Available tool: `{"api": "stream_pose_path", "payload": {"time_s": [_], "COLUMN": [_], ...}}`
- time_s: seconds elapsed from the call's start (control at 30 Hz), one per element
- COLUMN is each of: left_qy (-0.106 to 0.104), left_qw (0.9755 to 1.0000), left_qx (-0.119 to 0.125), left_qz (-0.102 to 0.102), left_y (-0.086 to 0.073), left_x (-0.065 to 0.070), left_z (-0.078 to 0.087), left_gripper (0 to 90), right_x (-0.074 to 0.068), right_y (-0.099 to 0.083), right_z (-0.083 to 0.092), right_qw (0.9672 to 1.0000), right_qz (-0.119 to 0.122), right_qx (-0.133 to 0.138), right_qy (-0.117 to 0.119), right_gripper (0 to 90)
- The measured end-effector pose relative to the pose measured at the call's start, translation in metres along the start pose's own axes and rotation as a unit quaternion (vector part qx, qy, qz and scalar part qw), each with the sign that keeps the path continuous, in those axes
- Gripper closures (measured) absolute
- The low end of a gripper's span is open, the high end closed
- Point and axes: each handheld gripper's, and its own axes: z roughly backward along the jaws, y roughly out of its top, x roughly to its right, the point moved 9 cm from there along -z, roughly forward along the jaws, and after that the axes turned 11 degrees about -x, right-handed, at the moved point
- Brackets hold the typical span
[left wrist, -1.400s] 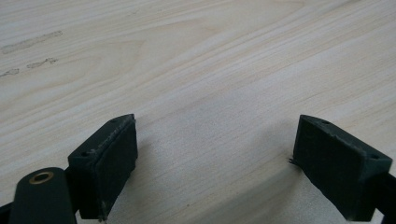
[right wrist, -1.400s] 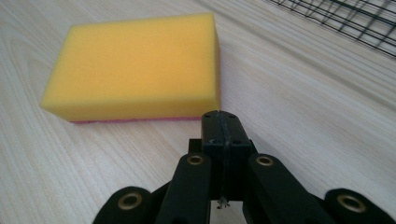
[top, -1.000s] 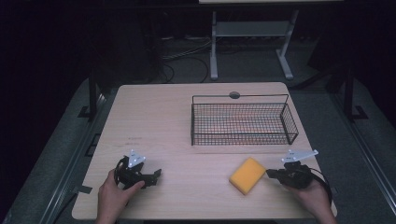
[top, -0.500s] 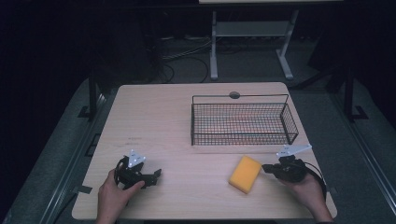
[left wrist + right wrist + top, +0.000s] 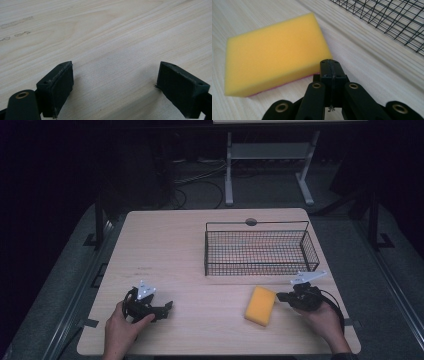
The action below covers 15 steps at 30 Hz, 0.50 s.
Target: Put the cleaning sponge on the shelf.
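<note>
Right gripper view puts my right gripper clenched, jaws pressed together on nothing, just beside the yellow sponge lying flat on the table near the wire basket. My left gripper rests released, jaws wide apart over bare wood.

Wire basket cut off by the top and right edges of the right gripper view, only its near mesh wall in sight; sponge with its near lower edge partly hidden behind the right gripper; both forearms cropped at the bottom of the high view
</note>
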Motion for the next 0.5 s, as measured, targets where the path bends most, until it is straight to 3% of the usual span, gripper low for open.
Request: {"api": "stream_pose_path", "payload": {"time_s": [0.5], "left_qy": [0.0], "left_qw": [1.0], "left_qx": [0.0], "left_qz": [0.0], "left_y": [0.0], "left_x": [0.0], "left_z": [0.0], "left_gripper": [13.0], "right_x": [-0.001], "right_y": [0.019], "right_z": [-0.009], "right_qw": [1.0], "right_qz": [0.009], "right_qx": [0.001], "right_qy": [0.001], "right_gripper": [89.7]}}
